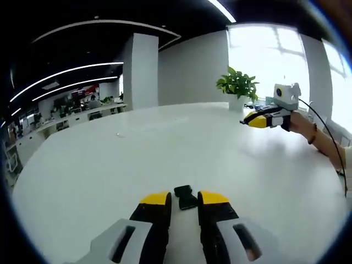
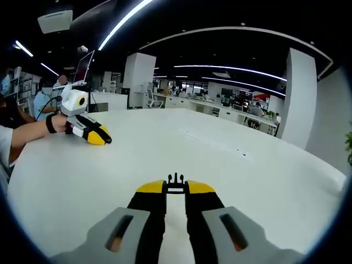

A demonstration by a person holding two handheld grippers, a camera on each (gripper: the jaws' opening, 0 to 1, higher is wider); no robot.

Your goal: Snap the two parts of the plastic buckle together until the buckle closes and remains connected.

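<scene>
Your left gripper view skims low over the table (image 1: pixel 110 165) toward the window; your right gripper view faces the office (both share the tabletop, each catching the other's tongs).

— We get strong daylight from the window (image 1: pixel 275 60) in the left gripper view; it blows out to plain white and the panes lose detail.

— Agreed, and we see the white table (image 1: pixel 165 154) brightly and evenly lit, with soft shadows. In the right gripper view the ceiling light strips (image 2: pixel 231 69) glow against a dark ceiling.

— We note heavy fisheye bending: the strips curve and the table edge bows.

— The far office looks soft and small; our centre is sharp enough.
</scene>
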